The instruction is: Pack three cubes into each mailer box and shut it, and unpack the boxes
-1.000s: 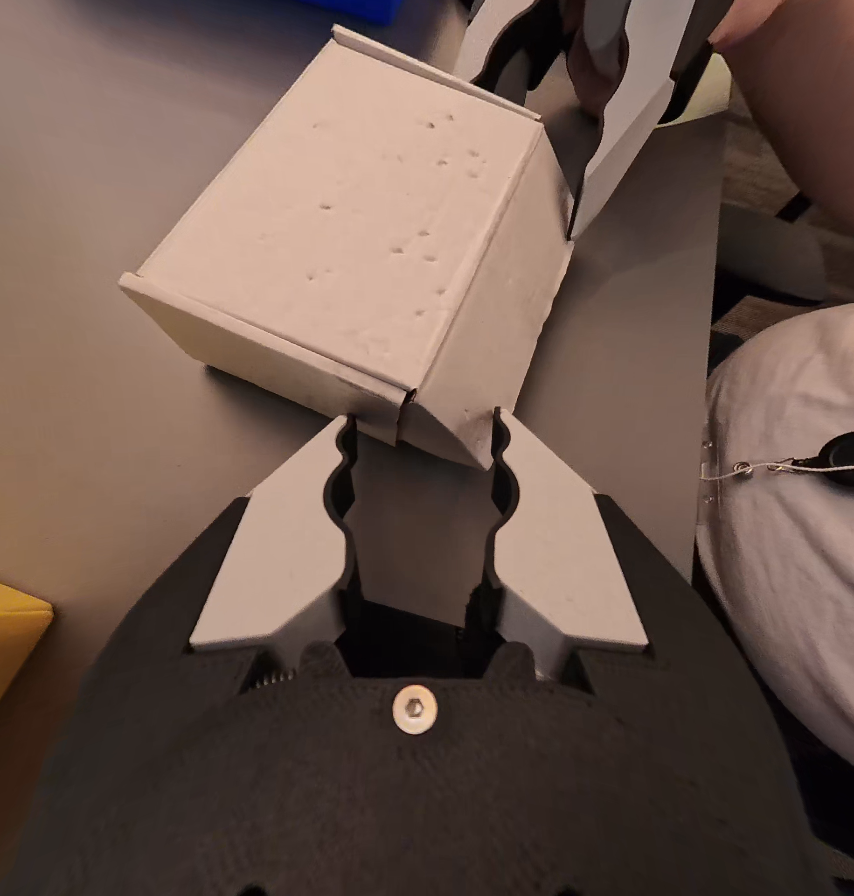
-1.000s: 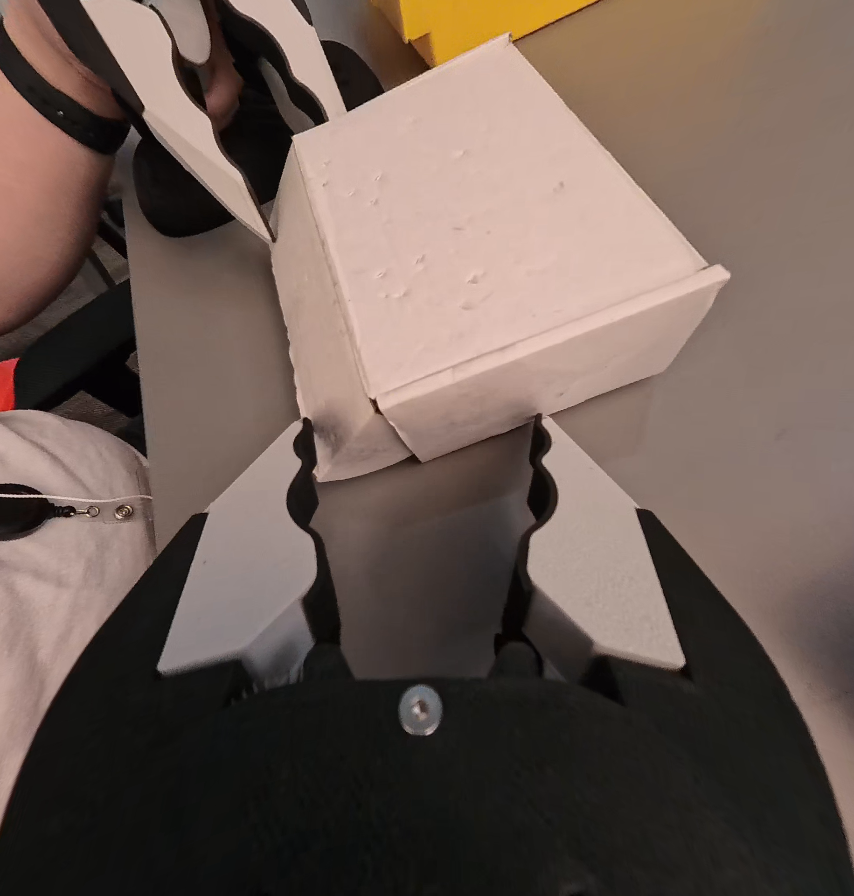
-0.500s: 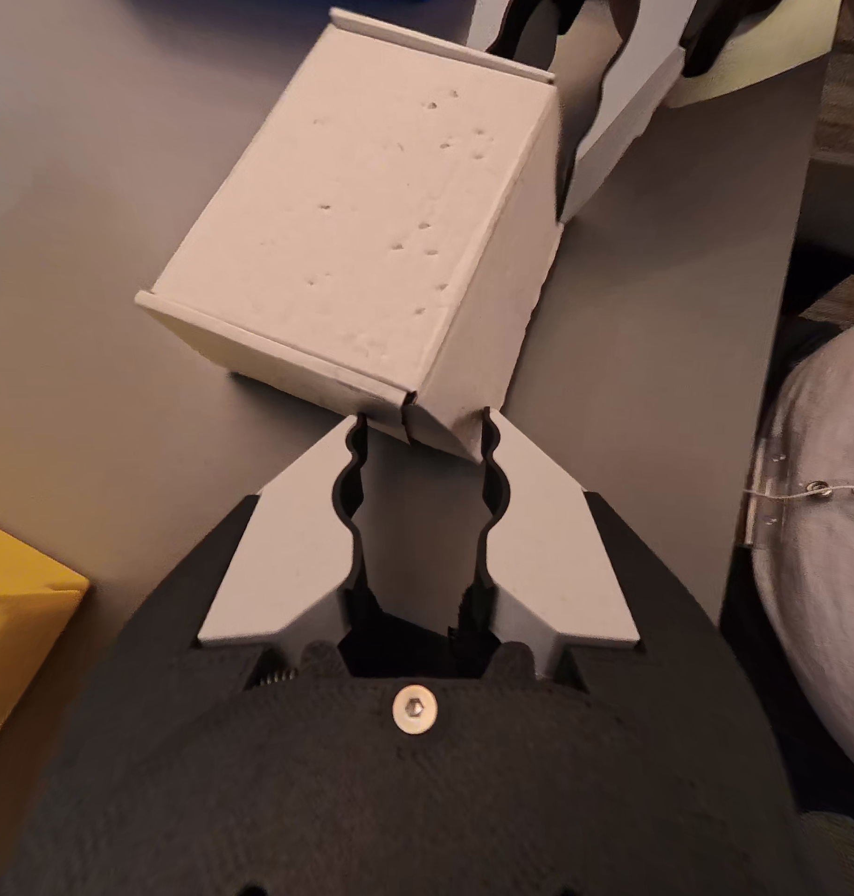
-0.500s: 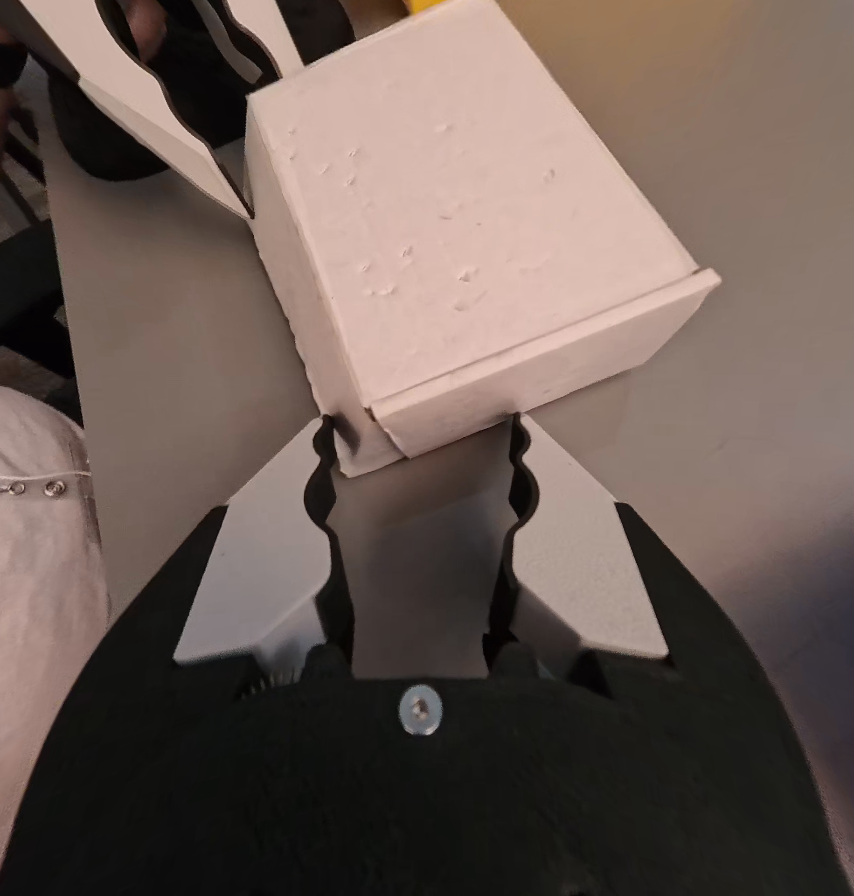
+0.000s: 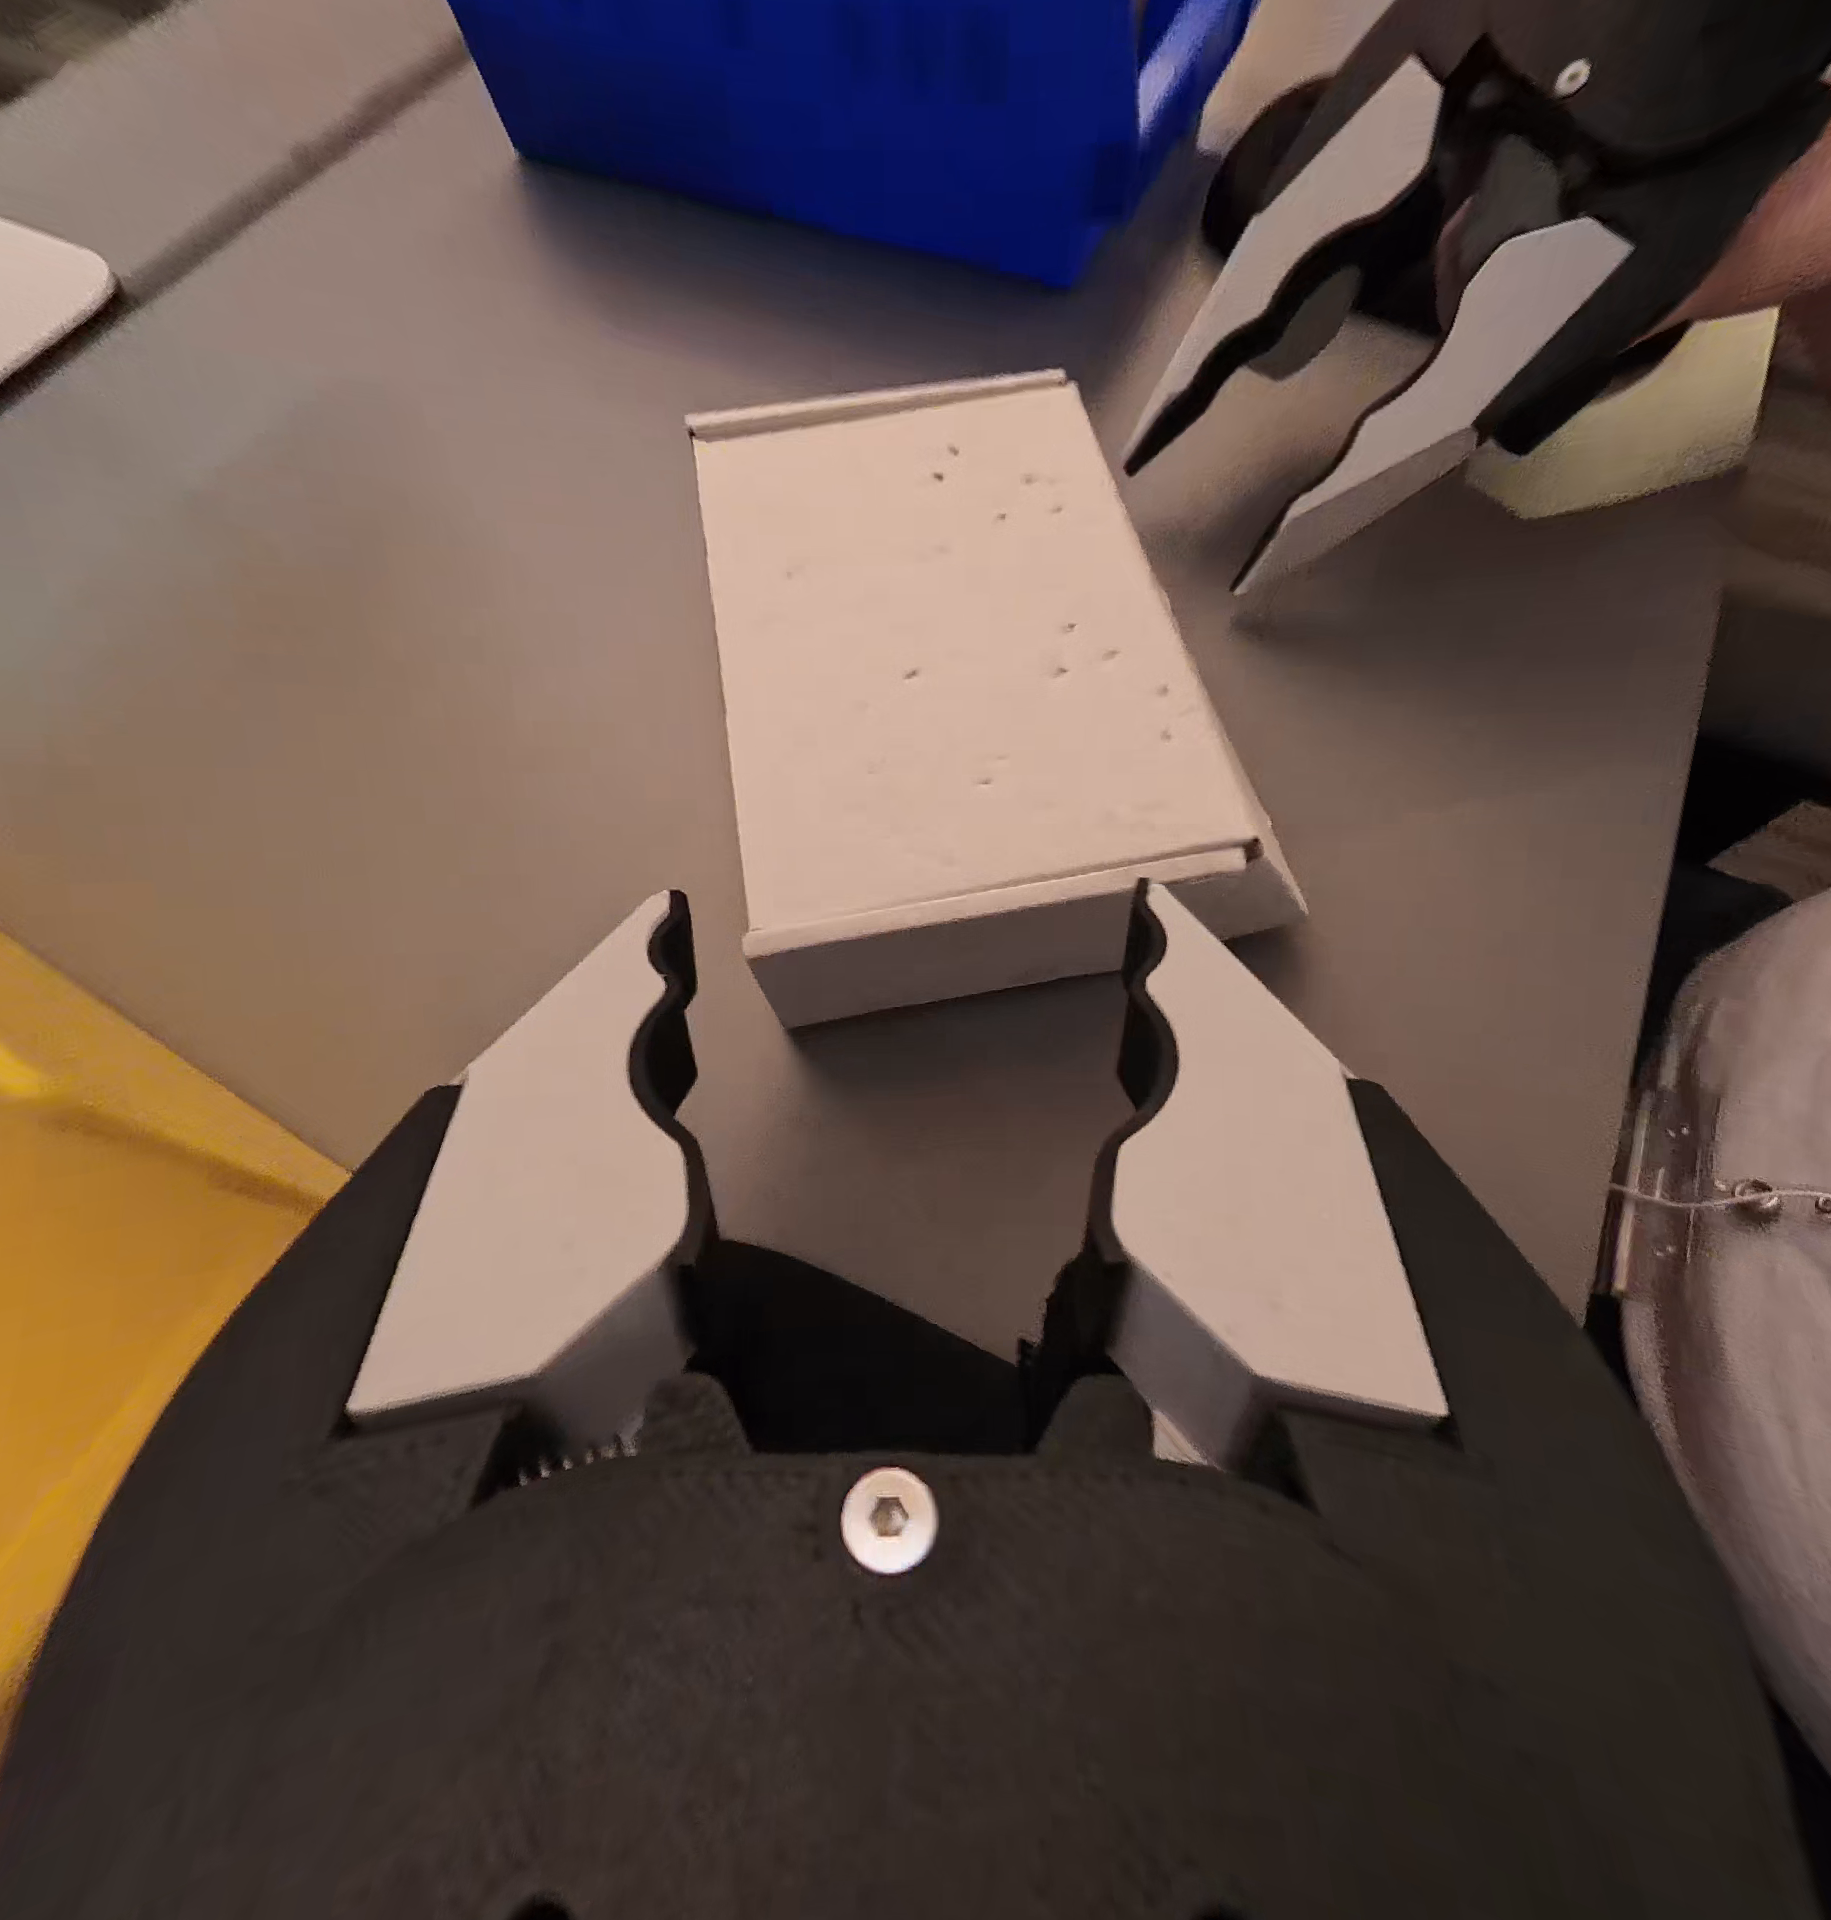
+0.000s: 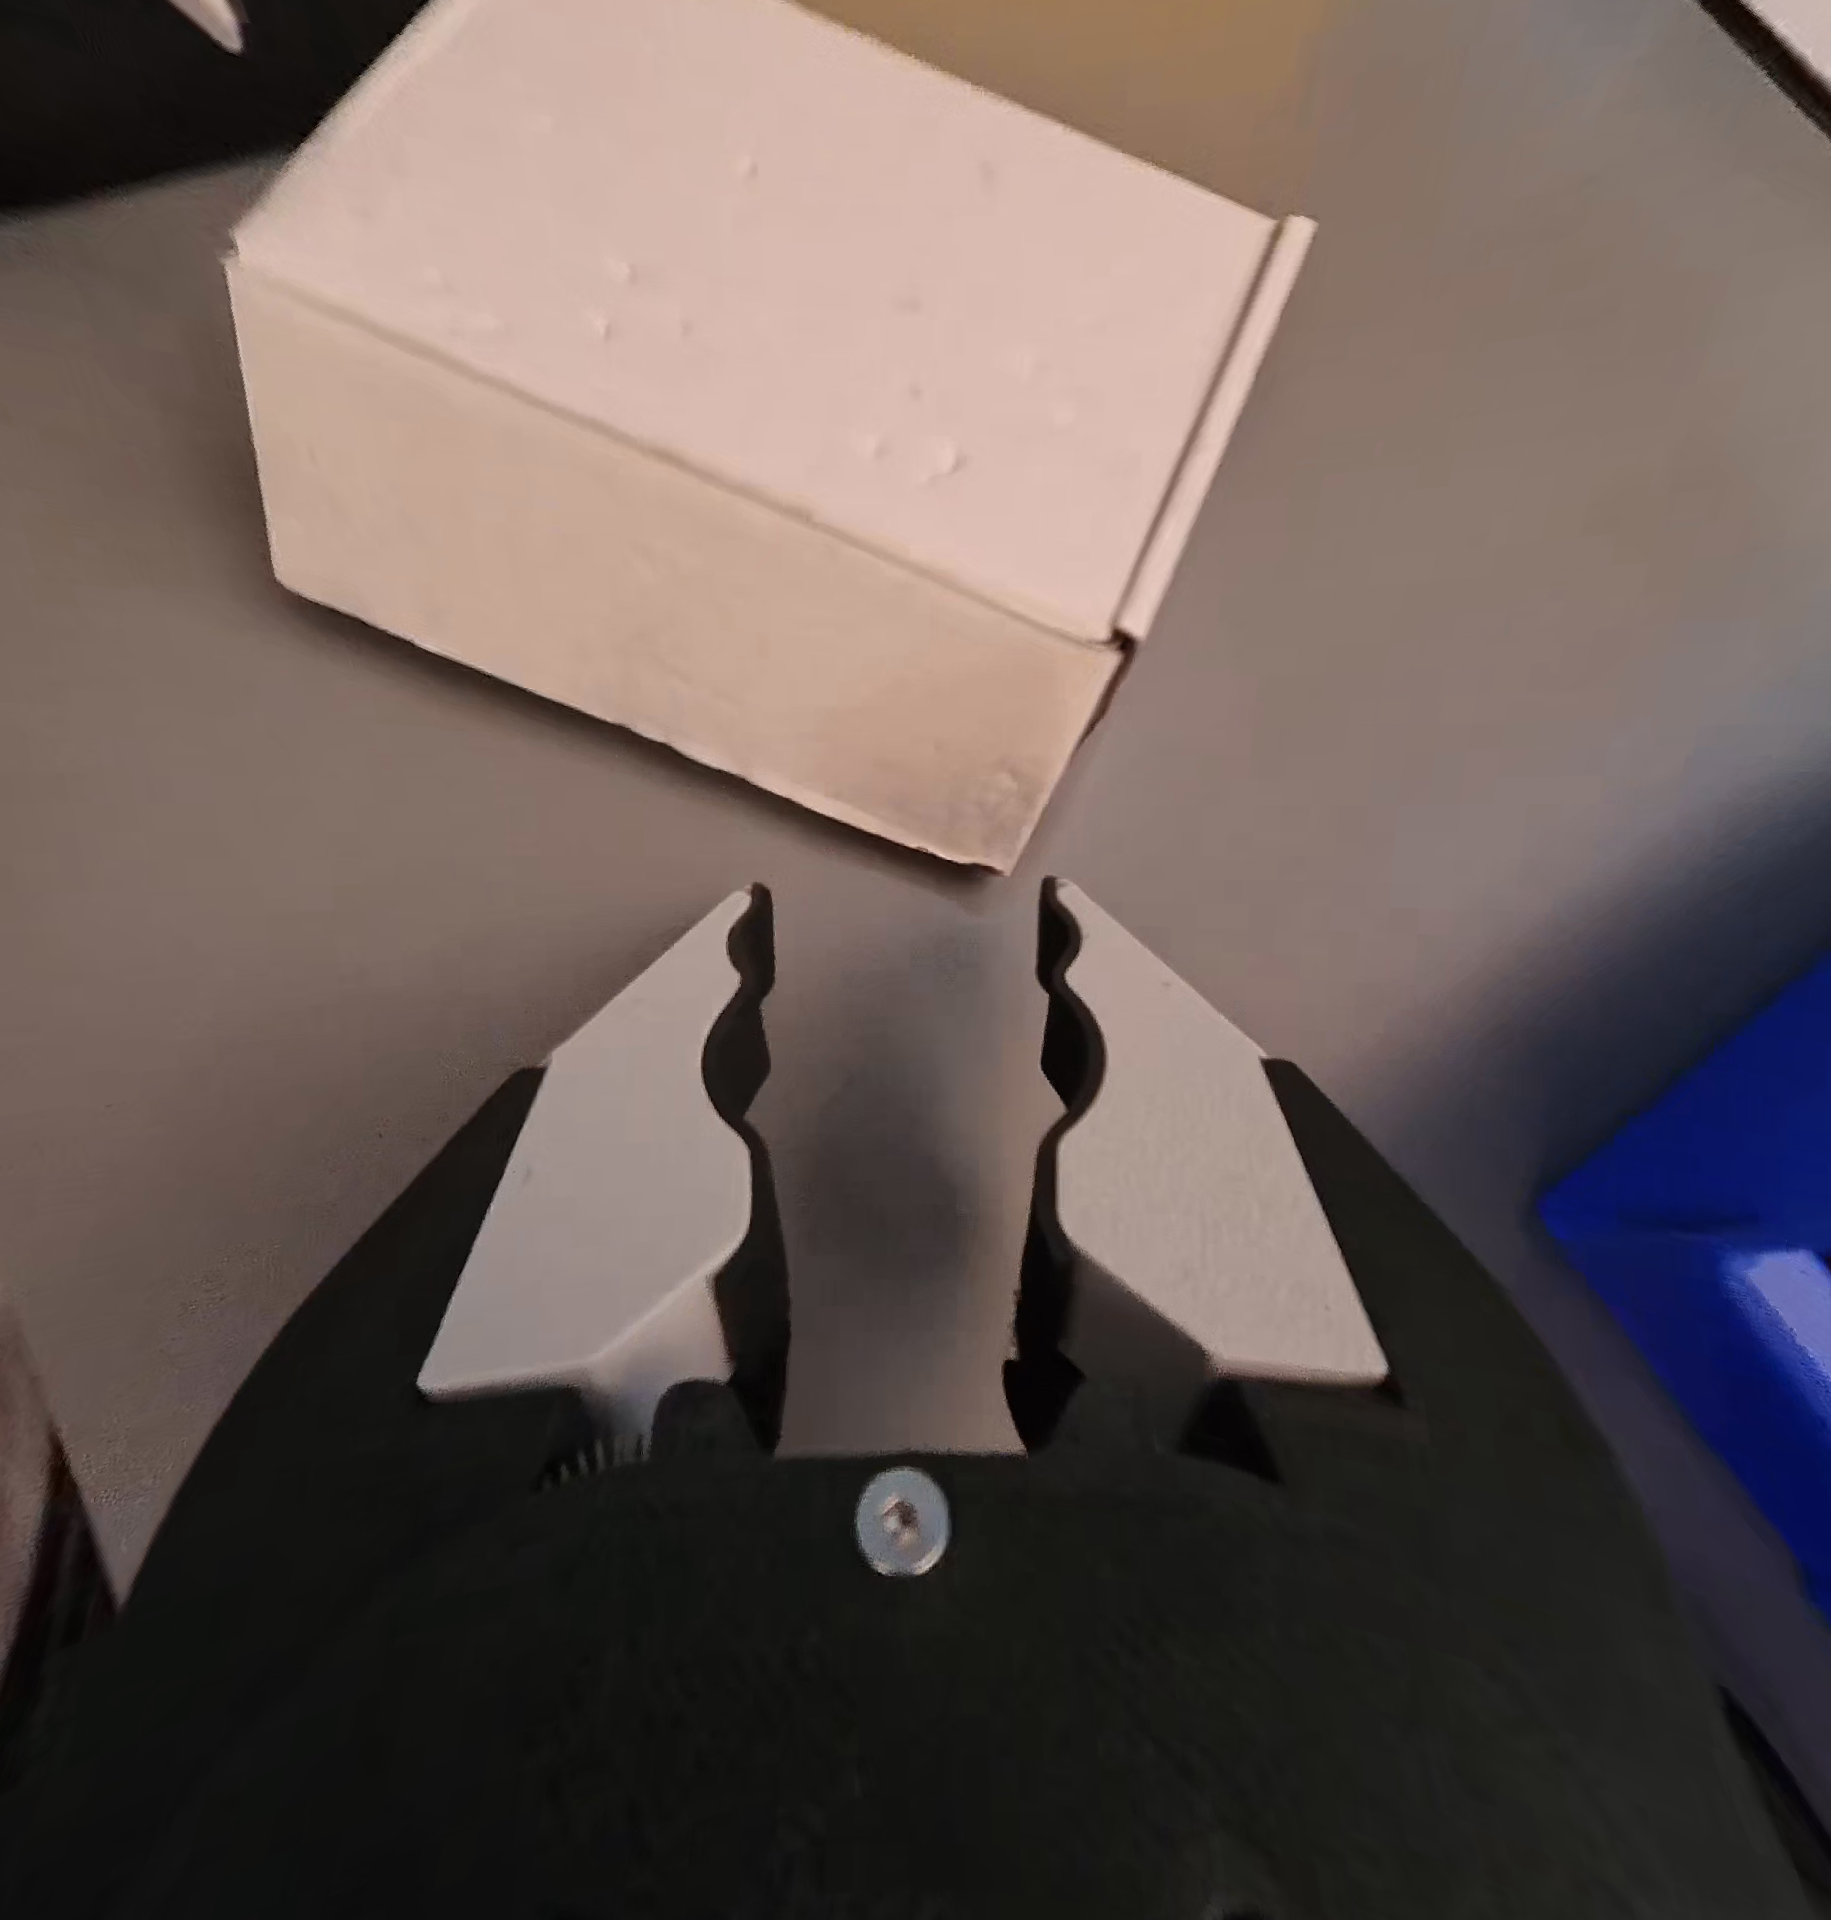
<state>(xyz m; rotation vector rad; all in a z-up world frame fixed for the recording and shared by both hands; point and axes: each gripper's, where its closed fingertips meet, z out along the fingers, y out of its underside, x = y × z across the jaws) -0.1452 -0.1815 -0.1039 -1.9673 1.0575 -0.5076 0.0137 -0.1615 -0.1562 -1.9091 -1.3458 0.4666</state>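
I see the closed white cardboard mailer box (image 5: pixel 952 665), its lid dimpled with small dents, lying flat on the matte grey surface (image 5: pixel 319 644). My left claw (image 5: pixel 906 914) gapes just short of its end; my right claw (image 6: pixel 900 894) hangs parted beside its corner, neither touching.

Left gripper (image 5: pixel 906 914) hovers low with jaws spread wide and empty; right gripper (image 6: pixel 903 899) hangs raised, jaws parted, gripping nothing, fingers angled downward.
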